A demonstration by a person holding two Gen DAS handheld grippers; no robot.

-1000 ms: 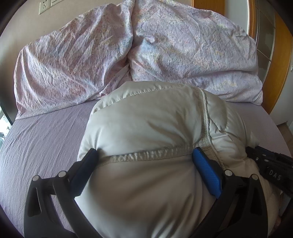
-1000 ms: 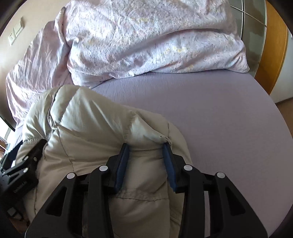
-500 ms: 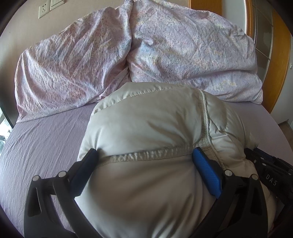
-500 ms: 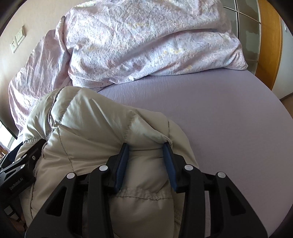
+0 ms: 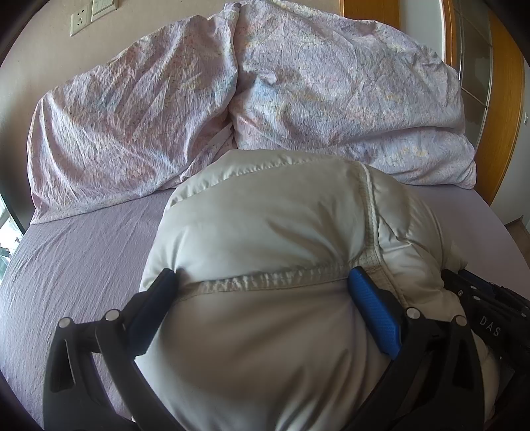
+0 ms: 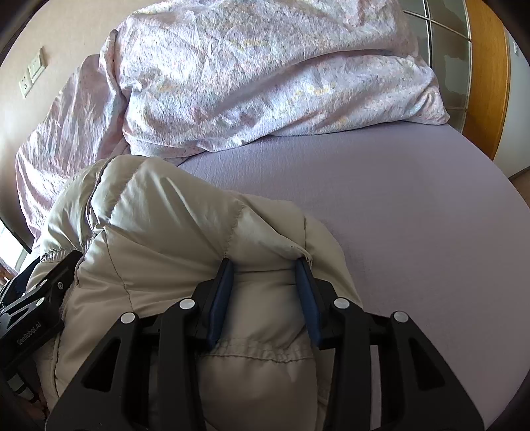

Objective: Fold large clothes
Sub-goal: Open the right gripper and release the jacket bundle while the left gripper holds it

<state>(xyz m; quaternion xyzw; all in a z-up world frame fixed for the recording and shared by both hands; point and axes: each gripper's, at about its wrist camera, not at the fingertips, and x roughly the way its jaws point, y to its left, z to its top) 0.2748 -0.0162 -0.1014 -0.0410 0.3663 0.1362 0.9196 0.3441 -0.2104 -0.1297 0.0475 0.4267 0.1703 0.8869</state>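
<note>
Left claw (image 5: 261, 281) wide around jacket (image 5: 265, 215) bulk; right claw (image 6: 263, 268) narrower, pinching a fold. Lower evenly onto bed (image 6: 397, 199), edges aligned.

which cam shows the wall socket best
The left wrist view: the wall socket faces the camera at top left, its pin holes visible. The right wrist view shows it only small and tilted at the left edge.

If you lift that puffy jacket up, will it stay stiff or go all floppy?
Probably floppy: the puffy jacket bulges and creases around the left tool and sags between the right tool fingers. It looks light for its size, being puffed and quilted. Its shiny fabric may be a bit slippery, so a thick pinch seems wise.
</note>
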